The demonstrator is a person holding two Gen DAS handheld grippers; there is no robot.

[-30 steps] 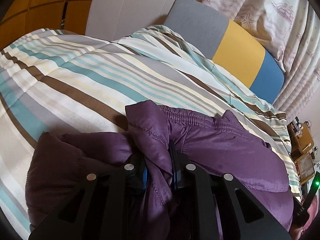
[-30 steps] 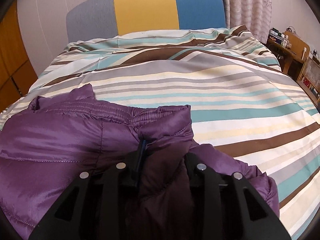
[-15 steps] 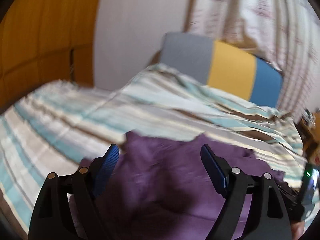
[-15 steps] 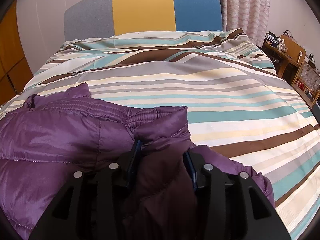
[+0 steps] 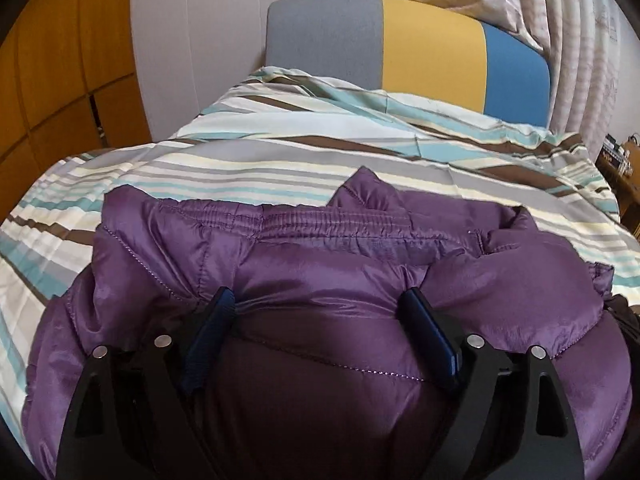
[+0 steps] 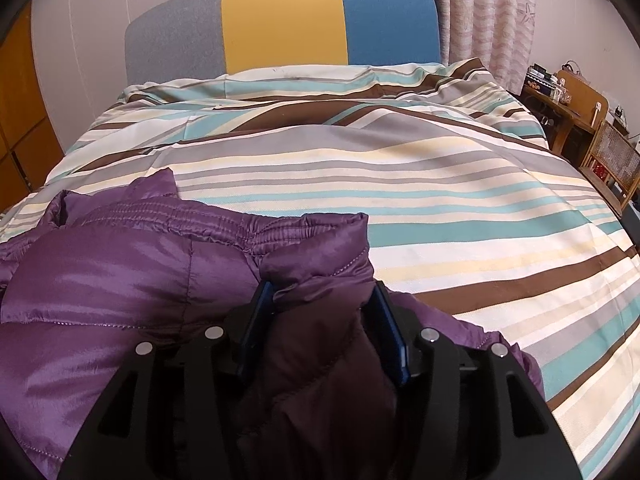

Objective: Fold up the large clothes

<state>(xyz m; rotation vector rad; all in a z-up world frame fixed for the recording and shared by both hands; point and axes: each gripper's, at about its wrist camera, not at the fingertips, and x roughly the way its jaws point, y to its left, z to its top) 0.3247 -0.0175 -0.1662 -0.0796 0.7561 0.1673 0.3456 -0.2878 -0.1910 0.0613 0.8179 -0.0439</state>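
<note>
A purple padded jacket (image 5: 320, 264) lies bunched on the striped bed cover (image 5: 280, 160), its elastic hem facing the headboard. My left gripper (image 5: 320, 300) is open, its jaws spread wide and resting on the jacket's middle, with fabric between them but not pinched. In the right wrist view the jacket (image 6: 120, 272) fills the lower left. My right gripper (image 6: 320, 296) has its jaws partly parted, with a thick fold of the jacket's right corner still between them.
A grey, yellow and blue headboard (image 6: 280, 24) stands at the far end of the bed. Wooden furniture with small items (image 6: 576, 100) stands to the right of the bed. Orange wardrobe doors (image 5: 60, 60) and curtains (image 5: 560, 20) are behind.
My left gripper let go of the jacket fold, opened wide, and swung to rest on the jacket's middle. My right gripper's jaws parted a little around its fold.
</note>
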